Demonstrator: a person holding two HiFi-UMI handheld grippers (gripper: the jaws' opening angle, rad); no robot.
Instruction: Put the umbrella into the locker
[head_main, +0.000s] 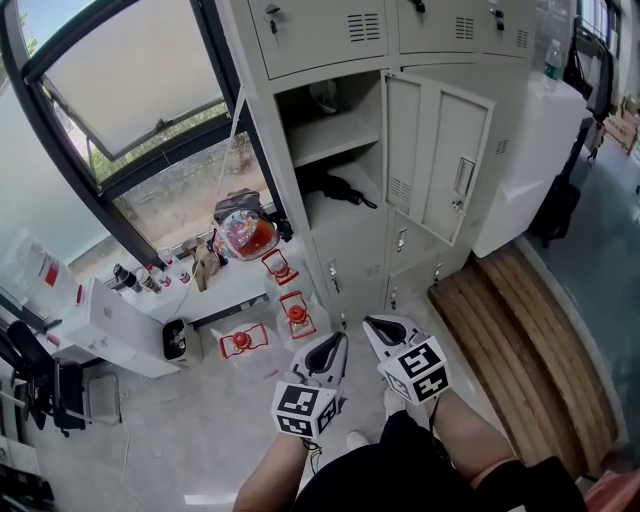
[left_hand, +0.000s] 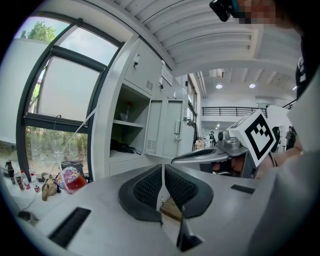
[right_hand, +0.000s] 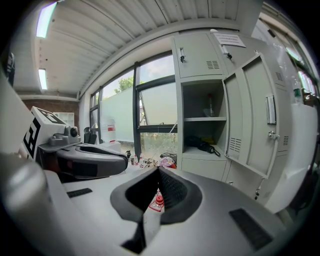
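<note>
2 handheld grippers hover side by side close to the person's body, each topped with a cube of black-and-white square markers. The left gripper (head_main: 337, 340) has its dark ribbed fingers (left_hand: 145, 187) pressed together with nothing between them. The right gripper (head_main: 371, 323) likewise has its fingers (right_hand: 172, 187) closed tight and empty. Beyond them, 3 small red-framed objects (head_main: 296, 312) sit on the pale floor (head_main: 200, 420). Further on stands the tall grey metal locker (head_main: 345, 250), 1 compartment's door (head_main: 440, 160) swung wide open toward the right of the head view. The black folded umbrella (head_main: 340, 188) lies on the bottom of that open compartment, beneath its inner shelf (head_main: 330, 135), well apart from both grippers.
</note>
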